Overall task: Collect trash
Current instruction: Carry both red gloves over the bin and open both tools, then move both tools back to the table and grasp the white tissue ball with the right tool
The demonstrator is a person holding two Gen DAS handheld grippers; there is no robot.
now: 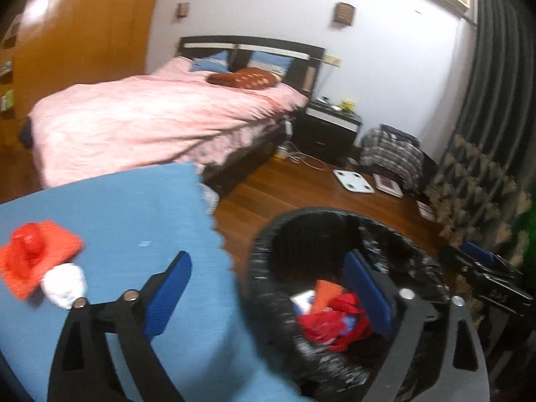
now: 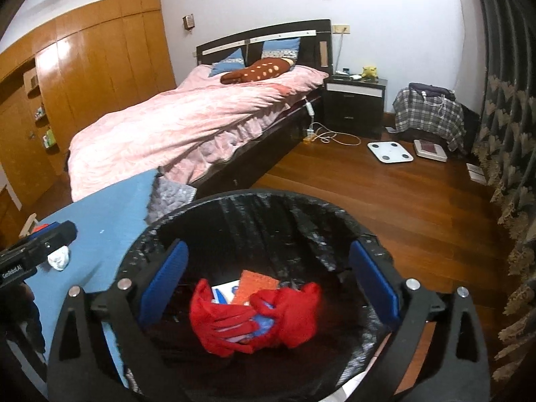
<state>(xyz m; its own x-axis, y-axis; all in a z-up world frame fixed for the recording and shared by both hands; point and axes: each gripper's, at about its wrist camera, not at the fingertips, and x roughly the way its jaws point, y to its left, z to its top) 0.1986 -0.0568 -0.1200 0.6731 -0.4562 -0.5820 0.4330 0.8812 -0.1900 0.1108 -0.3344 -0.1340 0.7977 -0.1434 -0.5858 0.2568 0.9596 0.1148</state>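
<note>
With both the left gripper [image 1: 268, 298] and right gripper [image 2: 268, 288] spread empty, the white wad [image 1: 63, 284] on the blue cloth [image 1: 134, 217] is best pinched squarely, then carried over the bin [image 2: 234, 207].

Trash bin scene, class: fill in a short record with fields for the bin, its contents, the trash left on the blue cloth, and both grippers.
bin: black-lined trash bin, beside the blue cloth
contents: red plastic bag, orange piece
left on cloth: white crumpled paper, red-orange wrapper
left gripper: open, empty
right gripper: open, empty, over the bin
</note>
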